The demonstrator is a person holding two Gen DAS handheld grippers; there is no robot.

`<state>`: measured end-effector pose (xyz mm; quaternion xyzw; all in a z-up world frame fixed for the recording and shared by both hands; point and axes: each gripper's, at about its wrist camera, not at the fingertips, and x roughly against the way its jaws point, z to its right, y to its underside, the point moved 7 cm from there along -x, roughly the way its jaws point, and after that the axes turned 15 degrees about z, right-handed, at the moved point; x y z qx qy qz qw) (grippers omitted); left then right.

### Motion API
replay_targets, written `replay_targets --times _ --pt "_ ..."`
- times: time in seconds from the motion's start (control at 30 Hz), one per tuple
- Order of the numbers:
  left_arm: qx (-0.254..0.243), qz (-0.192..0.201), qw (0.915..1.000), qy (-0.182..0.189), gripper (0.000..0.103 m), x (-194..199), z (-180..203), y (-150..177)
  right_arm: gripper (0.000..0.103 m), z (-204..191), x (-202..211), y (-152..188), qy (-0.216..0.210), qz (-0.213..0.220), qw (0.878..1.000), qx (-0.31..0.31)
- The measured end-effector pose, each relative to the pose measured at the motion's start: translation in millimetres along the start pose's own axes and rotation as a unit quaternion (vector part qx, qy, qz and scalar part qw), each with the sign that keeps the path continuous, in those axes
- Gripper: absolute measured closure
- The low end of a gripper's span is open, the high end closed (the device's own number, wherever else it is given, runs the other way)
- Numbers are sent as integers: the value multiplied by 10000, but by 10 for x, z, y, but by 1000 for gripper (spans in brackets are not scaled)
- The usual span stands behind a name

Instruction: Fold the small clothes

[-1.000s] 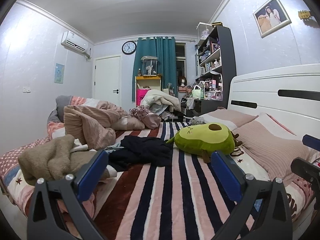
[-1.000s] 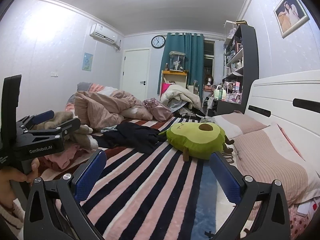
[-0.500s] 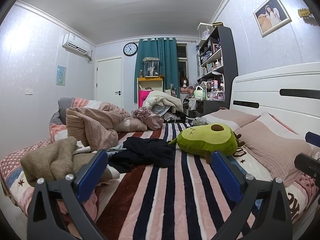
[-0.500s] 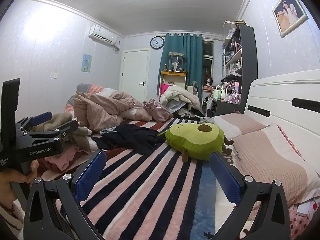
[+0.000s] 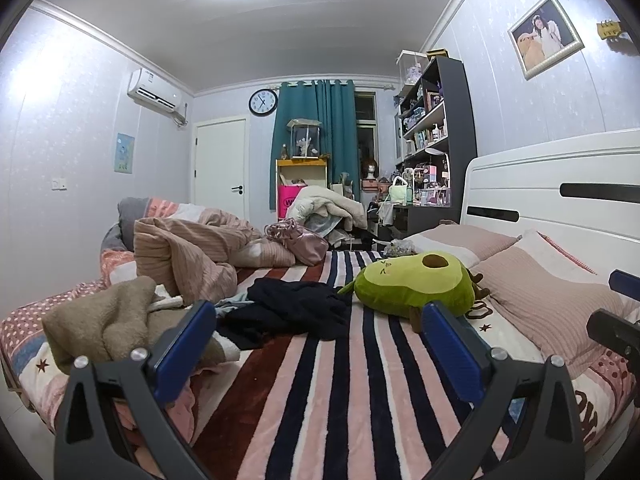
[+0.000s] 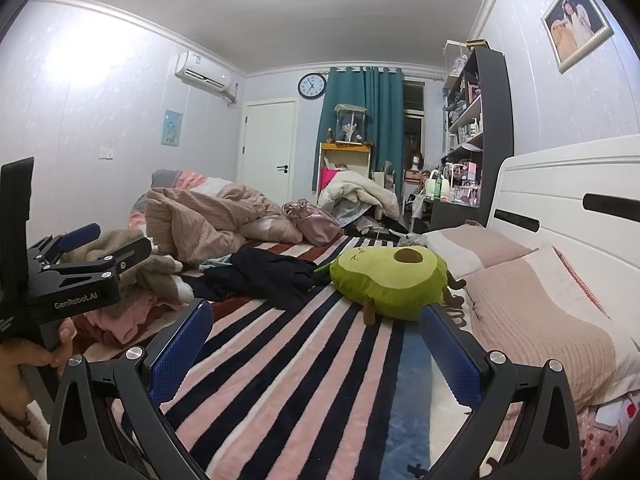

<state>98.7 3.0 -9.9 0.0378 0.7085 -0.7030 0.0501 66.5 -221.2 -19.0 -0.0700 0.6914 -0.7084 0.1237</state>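
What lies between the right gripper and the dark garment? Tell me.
Only bare striped blanket. In the right wrist view, the open right gripper hovers with nothing between it and the dark garment; the avocado plush sits off to the right.

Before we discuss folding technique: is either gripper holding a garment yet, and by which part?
Nothing is held. The left gripper and right gripper are both open over the bed.

Right tool (image 6: 316, 344) spread wide above striped blanket (image 6: 304, 360), dark garment (image 6: 264, 276) beyond, avocado plush (image 6: 388, 280)

Home bedroom: striped bed (image 5: 320, 392), pillows (image 5: 540, 304), curtained window (image 5: 364, 140).
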Motion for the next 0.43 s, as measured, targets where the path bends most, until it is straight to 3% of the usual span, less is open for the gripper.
replay_targets --times 0.43 --pt "-37 -15 10000 -26 1 -6 2 -13 1 -5 38 6 53 -2 10000 -8"
